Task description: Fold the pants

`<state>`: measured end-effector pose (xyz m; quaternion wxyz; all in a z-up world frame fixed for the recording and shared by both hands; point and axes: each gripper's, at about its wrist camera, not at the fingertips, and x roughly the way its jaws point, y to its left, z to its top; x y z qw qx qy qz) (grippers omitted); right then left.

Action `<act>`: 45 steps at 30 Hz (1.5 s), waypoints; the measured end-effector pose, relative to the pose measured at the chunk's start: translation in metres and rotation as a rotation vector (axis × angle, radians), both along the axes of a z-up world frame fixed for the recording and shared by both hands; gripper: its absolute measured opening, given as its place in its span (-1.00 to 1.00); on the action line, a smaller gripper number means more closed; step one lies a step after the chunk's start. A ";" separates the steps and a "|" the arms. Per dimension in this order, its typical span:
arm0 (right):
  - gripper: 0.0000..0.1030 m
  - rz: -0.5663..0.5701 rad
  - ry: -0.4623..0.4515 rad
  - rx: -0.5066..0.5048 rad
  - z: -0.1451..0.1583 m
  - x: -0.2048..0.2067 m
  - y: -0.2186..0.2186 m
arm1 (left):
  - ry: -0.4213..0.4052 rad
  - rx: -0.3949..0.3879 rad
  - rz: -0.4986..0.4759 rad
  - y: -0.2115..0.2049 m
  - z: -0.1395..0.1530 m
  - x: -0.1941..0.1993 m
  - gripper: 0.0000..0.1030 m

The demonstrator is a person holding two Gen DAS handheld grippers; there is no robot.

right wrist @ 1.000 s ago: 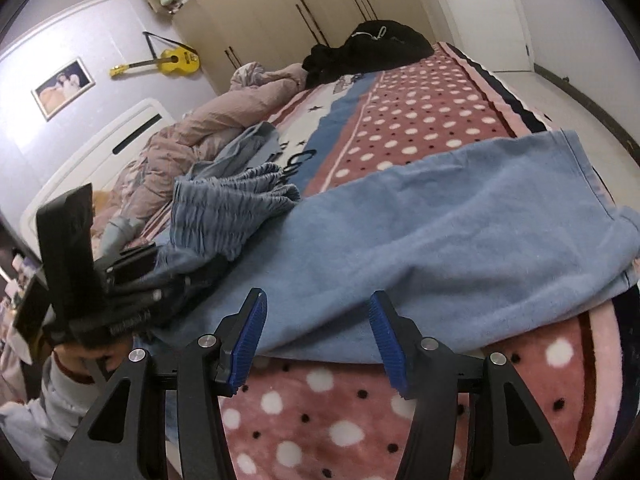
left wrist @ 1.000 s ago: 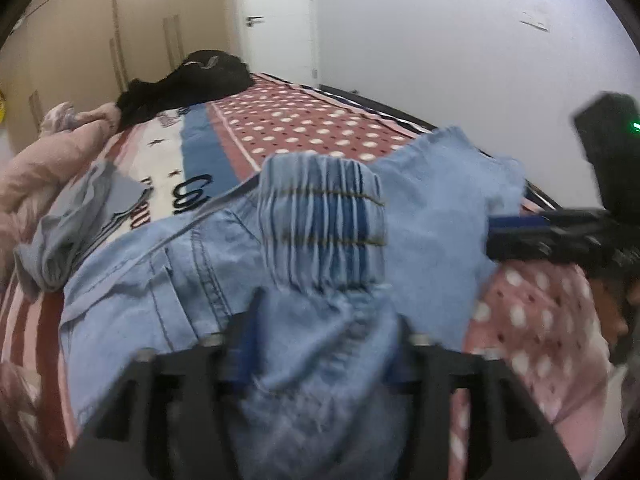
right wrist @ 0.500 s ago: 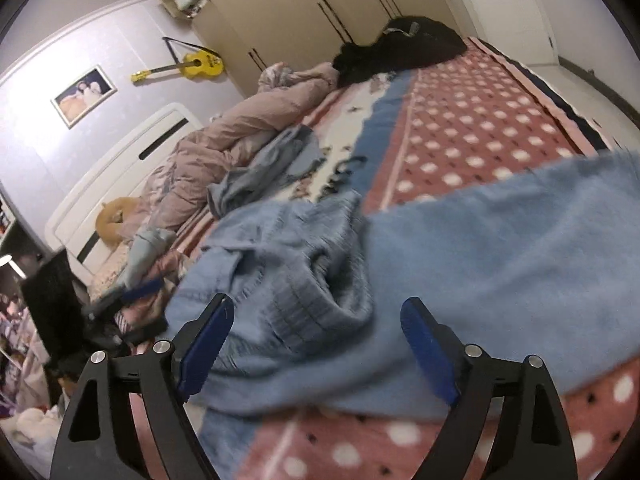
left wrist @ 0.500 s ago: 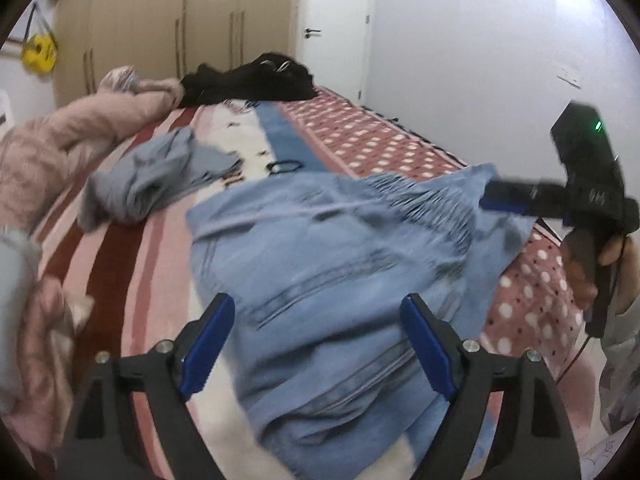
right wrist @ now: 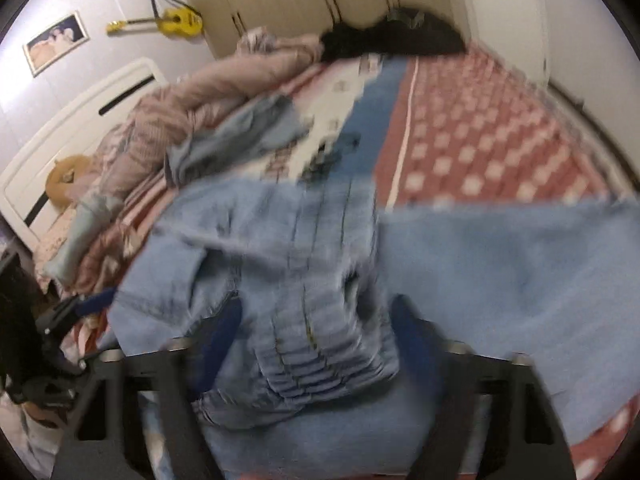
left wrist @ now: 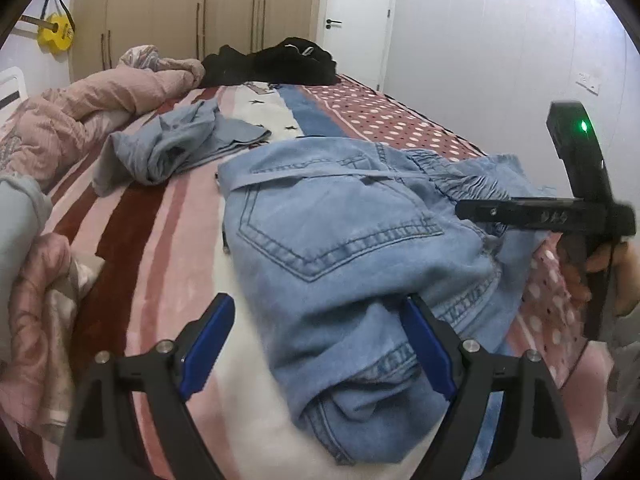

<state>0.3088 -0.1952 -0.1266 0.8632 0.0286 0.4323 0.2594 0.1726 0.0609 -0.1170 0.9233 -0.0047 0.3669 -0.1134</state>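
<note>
Light blue denim pants (left wrist: pixel 344 240) lie on the bed, back pocket up, elastic waistband toward the right. My left gripper (left wrist: pixel 316 344) is open, its blue pads on either side of a bunched fold of the pants near the bed's edge. My right gripper (right wrist: pixel 316 336) is open, its jaws wide apart around the gathered waistband (right wrist: pixel 312 344); this view is blurred. The pants also spread to the right in the right wrist view (right wrist: pixel 500 272). The right gripper shows from the side in the left wrist view (left wrist: pixel 520 212), over the waistband.
A second crumpled blue garment (left wrist: pixel 176 144) lies beyond the pants. A pink duvet (left wrist: pixel 80 104) is heaped at the left, and black clothes (left wrist: pixel 276 64) lie at the far end of the bed. A wall runs along the right side.
The left gripper opened and let go of the pants, which now lie flat on the bed. Both grippers have moved in low over the pants; the right one now straddles the waistband.
</note>
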 end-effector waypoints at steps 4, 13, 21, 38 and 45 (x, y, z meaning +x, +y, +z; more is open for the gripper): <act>-0.44 -0.025 -0.111 -0.027 0.005 -0.024 -0.013 | -0.014 -0.023 -0.004 0.003 0.007 -0.004 0.60; -0.37 -0.033 0.017 0.116 -0.007 -0.027 -0.040 | -0.026 -0.031 -0.001 -0.011 0.018 0.005 0.60; 0.31 -0.214 -0.015 0.222 0.027 -0.053 -0.141 | -0.065 -0.052 -0.019 -0.026 0.032 0.006 0.60; 0.09 -0.659 0.059 0.380 -0.033 0.002 -0.265 | -0.091 -0.100 0.137 -0.022 0.048 0.023 0.68; -0.92 -0.686 -0.005 0.303 -0.015 0.007 -0.260 | -0.092 -0.114 0.164 -0.007 0.047 0.024 0.68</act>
